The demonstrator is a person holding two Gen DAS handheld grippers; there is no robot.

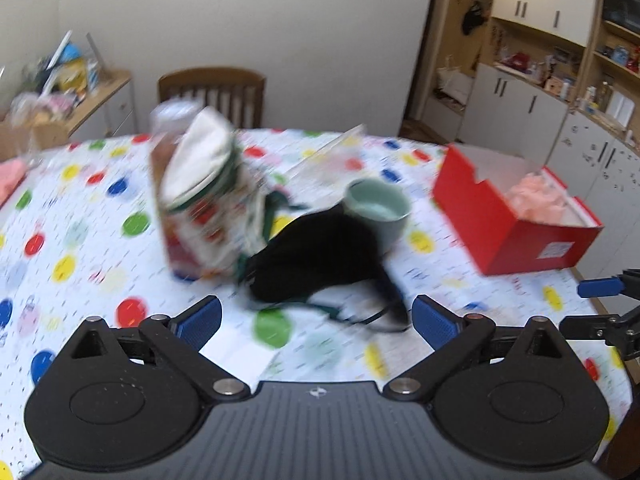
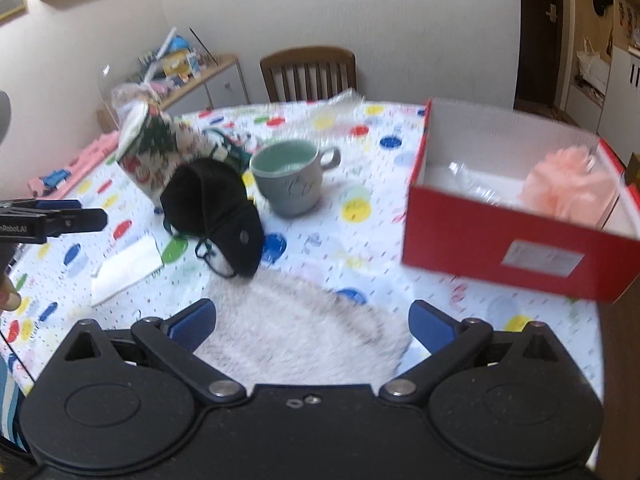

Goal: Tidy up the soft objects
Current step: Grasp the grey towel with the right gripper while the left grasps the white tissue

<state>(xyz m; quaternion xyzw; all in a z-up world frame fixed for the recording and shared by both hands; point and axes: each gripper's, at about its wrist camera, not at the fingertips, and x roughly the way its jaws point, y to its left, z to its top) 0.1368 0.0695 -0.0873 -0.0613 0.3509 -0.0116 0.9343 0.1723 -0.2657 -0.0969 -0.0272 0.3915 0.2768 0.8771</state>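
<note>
Several soft things lie on the dotted tablecloth (image 2: pixel 360 240): a black cloth mask (image 2: pixel 216 208) at the centre, a printed fabric pouch (image 2: pixel 156 152) leaning upright at its ten o'clock, and a white fluffy pad (image 2: pixel 304 328) at its five o'clock. A grey-green mug (image 2: pixel 292 180) stands at the mask's two o'clock, close beside it. At three o'clock, a red box (image 2: pixel 512 240) holds a peach puff (image 2: pixel 568 188). The left gripper (image 1: pixel 316 320) hovers near the mask, jaws spread wide and empty. The right gripper (image 2: pixel 312 328) hangs above the fluffy pad, jaws wide apart, gripping nothing.
</note>
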